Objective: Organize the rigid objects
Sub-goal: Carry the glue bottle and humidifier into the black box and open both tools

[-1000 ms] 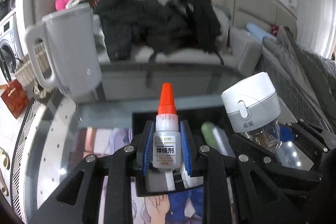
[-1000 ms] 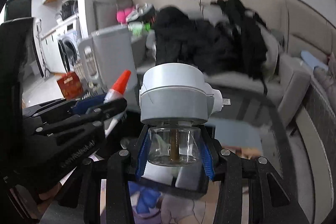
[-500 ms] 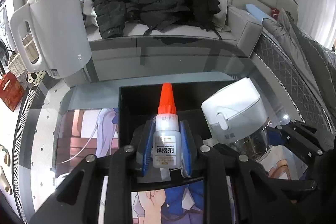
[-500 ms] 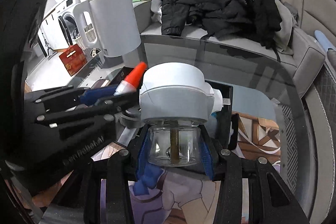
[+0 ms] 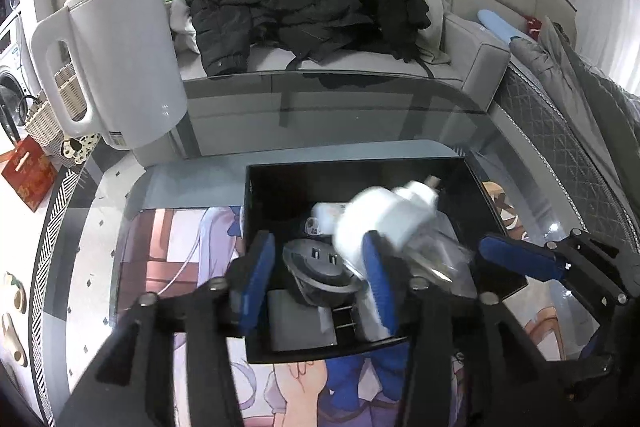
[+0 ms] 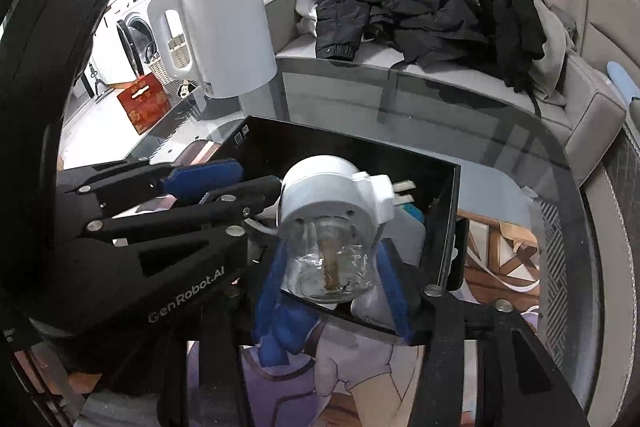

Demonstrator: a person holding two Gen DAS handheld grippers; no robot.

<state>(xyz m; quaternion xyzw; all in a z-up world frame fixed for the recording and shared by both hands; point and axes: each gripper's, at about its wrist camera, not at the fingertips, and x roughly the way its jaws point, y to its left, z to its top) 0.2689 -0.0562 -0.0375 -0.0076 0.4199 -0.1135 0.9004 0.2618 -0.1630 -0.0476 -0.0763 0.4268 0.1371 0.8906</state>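
Observation:
A black box (image 5: 360, 163) (image 6: 448, 227) stands on the glass table and holds several small items, among them a grey round socket (image 5: 320, 267). My left gripper (image 5: 318, 279) is open and empty over the box's near side; the glue bottle is not in sight. My right gripper (image 6: 330, 291) has spread jaws around a clear jar with a white lid (image 6: 332, 223); the jar tips forward over the box and looks blurred in the left wrist view (image 5: 384, 223).
A white kettle (image 5: 116, 67) (image 6: 224, 31) stands at the table's far left. A grey sofa with black jackets (image 5: 304, 3) lies behind the table. A red box (image 6: 142, 103) and a basket sit on the floor at left.
My left gripper has opened and the orange-capped glue bottle is gone from it. My right gripper's jaws have spread and the jar tips forward into the box. Both grippers moved lower over the box.

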